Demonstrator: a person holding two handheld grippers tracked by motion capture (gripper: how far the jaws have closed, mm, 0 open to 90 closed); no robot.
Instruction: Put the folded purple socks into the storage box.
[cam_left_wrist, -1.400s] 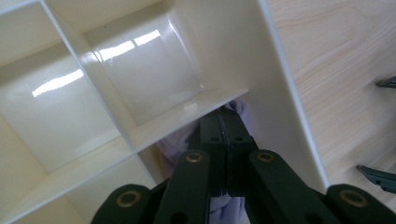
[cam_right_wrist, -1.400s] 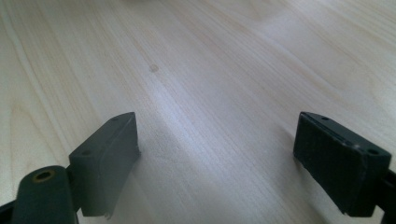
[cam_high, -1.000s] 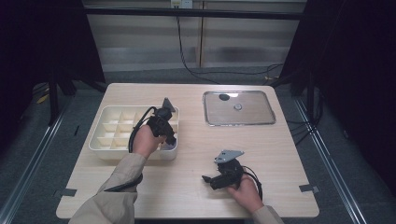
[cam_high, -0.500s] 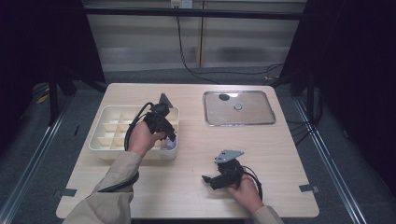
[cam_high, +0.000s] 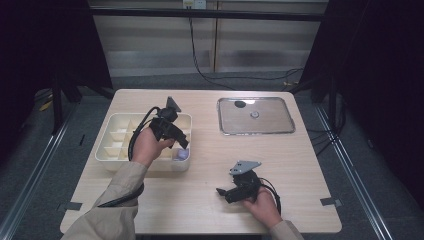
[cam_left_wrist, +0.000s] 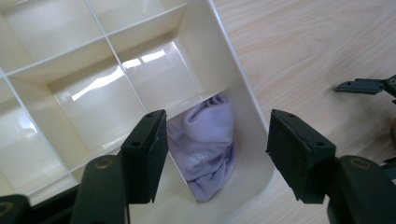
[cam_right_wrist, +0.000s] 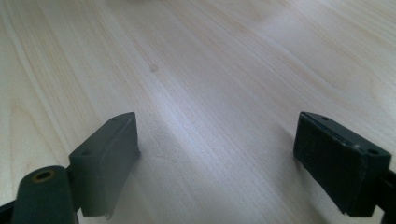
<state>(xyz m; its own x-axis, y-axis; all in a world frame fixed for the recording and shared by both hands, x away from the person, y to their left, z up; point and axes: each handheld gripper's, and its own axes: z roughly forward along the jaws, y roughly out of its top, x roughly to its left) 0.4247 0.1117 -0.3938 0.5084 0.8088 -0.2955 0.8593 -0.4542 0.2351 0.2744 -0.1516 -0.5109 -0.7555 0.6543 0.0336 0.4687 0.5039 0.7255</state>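
Left hand: the left gripper (cam_high: 183, 145) is hovering over the divided tray (cam_high: 114, 150), pointing down toward 5 o'clock.
Left gripper state: released; its jaws have just been opening, standing clear above the cloth.
Right hand: the right gripper (cam_high: 222, 192) is resting on the desk (cam_high: 210, 210), released, pointing toward 9 o'clock.
Change: the left hand has lifted slightly.
Cloth: a crumpled lilac cloth (cam_left_wrist: 208, 140) is lying in the tray's corner compartment at 5 o'clock.

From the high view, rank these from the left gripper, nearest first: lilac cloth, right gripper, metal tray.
1. lilac cloth, just below the left gripper, in the divided box's near right corner.
2. right gripper, open, on the table's near right side.
3. metal tray, far right side.
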